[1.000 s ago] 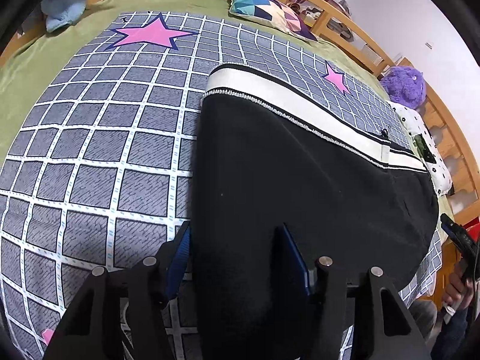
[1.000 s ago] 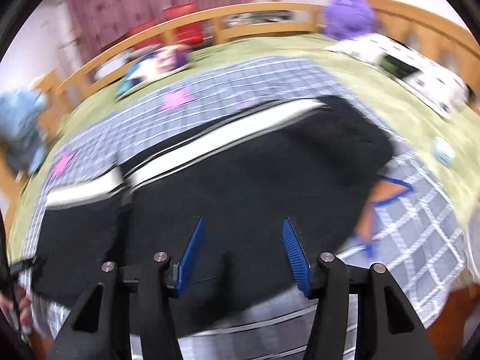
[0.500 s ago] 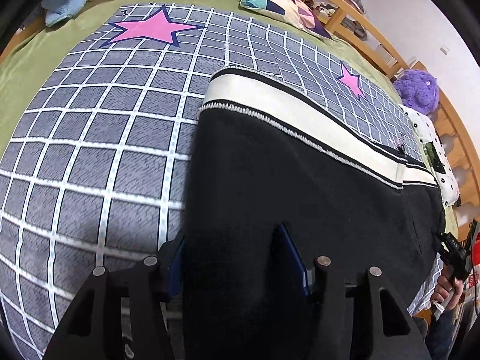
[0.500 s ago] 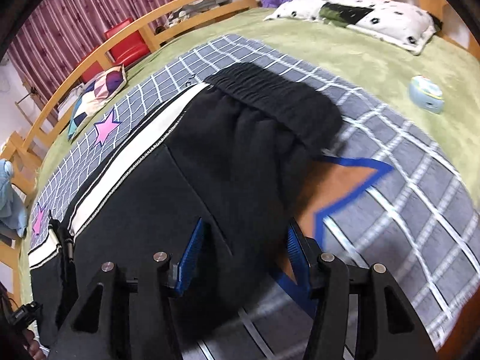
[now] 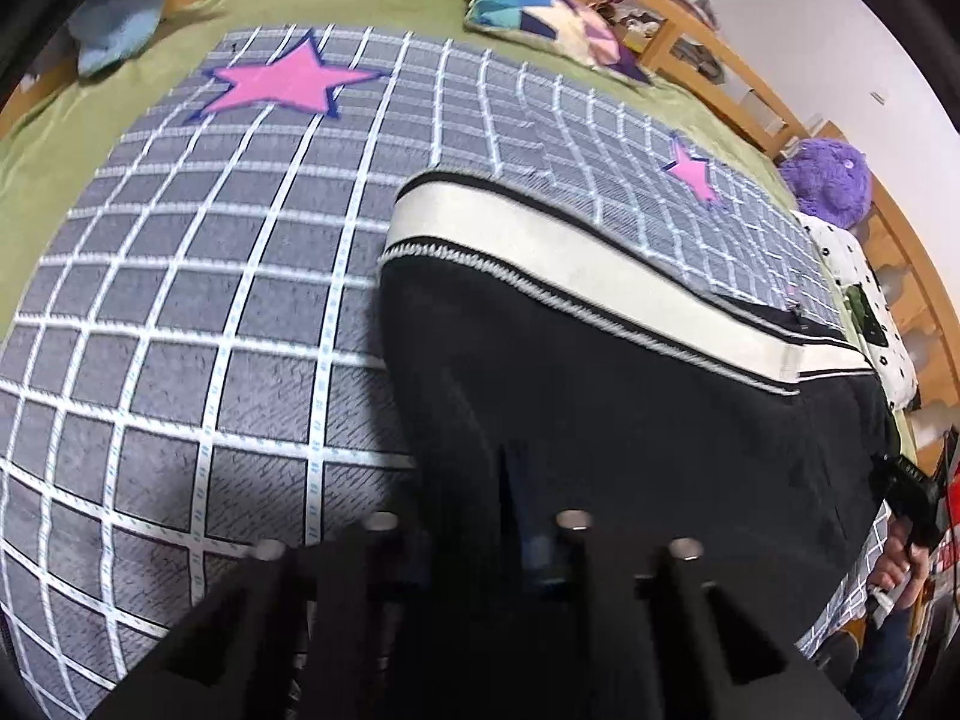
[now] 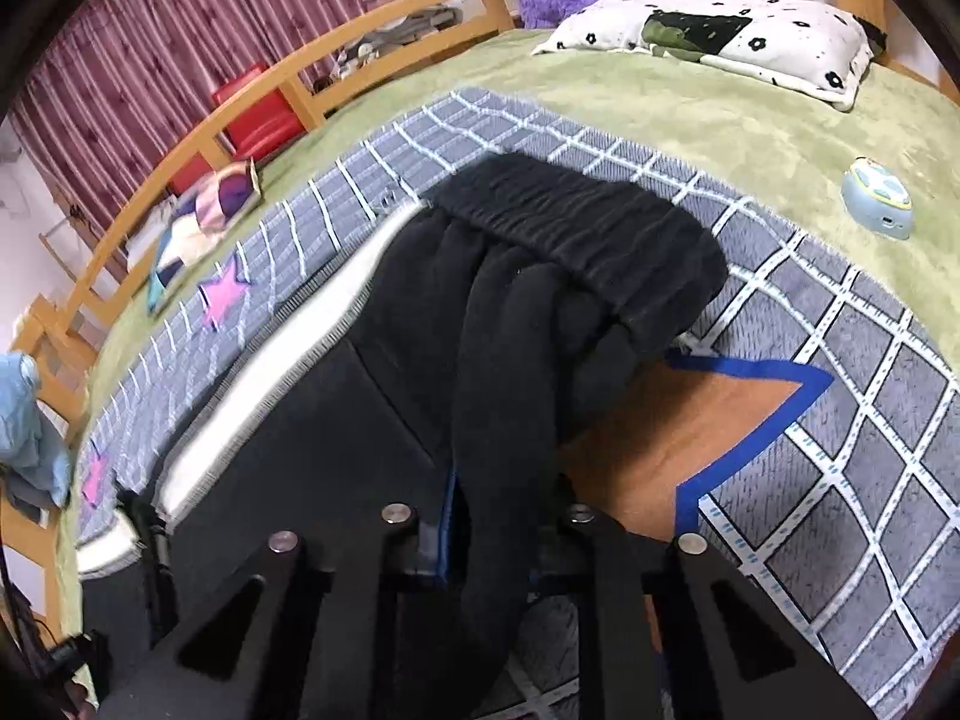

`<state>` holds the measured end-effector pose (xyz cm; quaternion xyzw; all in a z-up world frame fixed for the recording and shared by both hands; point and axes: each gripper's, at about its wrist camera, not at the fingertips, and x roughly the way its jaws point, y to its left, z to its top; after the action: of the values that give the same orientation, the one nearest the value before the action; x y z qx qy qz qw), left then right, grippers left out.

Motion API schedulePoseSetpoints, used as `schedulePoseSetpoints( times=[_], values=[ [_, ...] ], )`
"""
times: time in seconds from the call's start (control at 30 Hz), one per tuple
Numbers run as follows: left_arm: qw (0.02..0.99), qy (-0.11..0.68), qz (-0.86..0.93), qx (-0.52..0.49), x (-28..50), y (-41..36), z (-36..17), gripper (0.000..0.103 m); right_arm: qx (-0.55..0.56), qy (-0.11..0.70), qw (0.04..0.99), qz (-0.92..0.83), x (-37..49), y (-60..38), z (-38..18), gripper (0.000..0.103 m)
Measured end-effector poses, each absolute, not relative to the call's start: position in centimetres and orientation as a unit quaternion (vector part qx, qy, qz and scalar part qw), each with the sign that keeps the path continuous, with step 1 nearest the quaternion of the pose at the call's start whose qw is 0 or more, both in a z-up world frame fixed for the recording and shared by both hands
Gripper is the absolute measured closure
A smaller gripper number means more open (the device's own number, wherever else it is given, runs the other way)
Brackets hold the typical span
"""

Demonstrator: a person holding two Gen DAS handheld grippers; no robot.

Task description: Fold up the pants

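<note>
Pants (image 5: 600,420): black, cream side stripe with black edging, centre frame.
Blanket (image 5: 180,312): grey squares, white grid lines, pink stars with navy outline; in right view orange star with blue outline, lower right.
Sheet (image 6: 720,120): olive green.
Pillow (image 6: 720,42): white, black flower dots, dark green-black patch, upper right.
Cushion (image 5: 540,18): multicolour triangles, teal, navy, cream, top.
Plush (image 5: 831,180): purple, right edge.
Curtain (image 6: 150,60): maroon stripes, upper left.
Gripper pads (image 6: 447,516): blue.
</note>
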<state>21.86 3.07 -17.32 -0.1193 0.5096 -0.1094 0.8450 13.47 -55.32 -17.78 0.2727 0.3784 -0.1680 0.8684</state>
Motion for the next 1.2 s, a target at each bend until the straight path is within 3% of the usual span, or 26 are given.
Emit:
schedulePoseSetpoints(
  times=[0.47,0.8,1.0,1.2],
  values=[
    [0.875,0.441,-0.152,-0.130,21.8,3.7,-8.7,0.093,0.217,0.301,0.920,-0.126,16.0,-48.6,-5.5,0.091],
    [0.900,0.403,-0.110,-0.127,22.4,11.1,-4.2,0.093,0.220,0.265,0.938,-0.046,19.0,-41.7,-0.4,0.091],
    [0.895,0.424,-0.067,-0.121,22.3,15.8,-7.0,0.093,0.195,0.291,0.936,0.006,20.4,-37.4,-2.9,0.091],
    [0.868,0.485,-0.020,-0.109,22.9,17.4,-13.9,0.088,0.168,0.406,0.897,-0.053,20.9,-38.9,-11.9,0.090]
  ],
)
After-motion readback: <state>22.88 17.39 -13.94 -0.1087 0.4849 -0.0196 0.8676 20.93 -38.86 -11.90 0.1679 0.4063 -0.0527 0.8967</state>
